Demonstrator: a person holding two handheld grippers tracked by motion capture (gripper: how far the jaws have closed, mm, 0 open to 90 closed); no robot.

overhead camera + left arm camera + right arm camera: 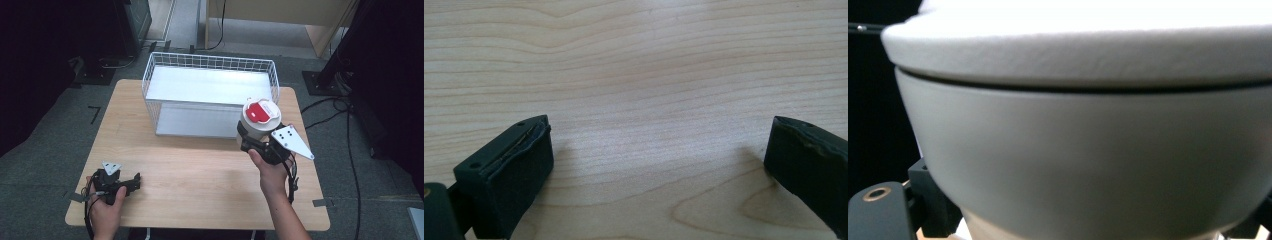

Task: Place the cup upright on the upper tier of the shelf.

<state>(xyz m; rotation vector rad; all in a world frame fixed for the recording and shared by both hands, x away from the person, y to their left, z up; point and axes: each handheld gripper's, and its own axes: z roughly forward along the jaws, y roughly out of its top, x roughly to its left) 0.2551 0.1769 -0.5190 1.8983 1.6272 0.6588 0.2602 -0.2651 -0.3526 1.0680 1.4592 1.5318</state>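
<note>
Gripping a white cup (258, 121) with a red-and-white lid in my right gripper (256, 142), I hold it above the table's (200, 165) right edge, beside the wire basket (210, 95); no lettering is legible. My left gripper (131, 183) rests spread wide at the near left corner.

- From above, my table (200, 165) is evenly lit, while the floor and corners around it fall into near black.
- The basket (210, 92) floor glares white, washed out by overhead light.
- My left gripper (659, 165) view is sharp on the wood grain; its jaws cast soft shadows.
- My right gripper's view is blurred: the cup (1088, 165) sits too close, its lid blown out.
</note>
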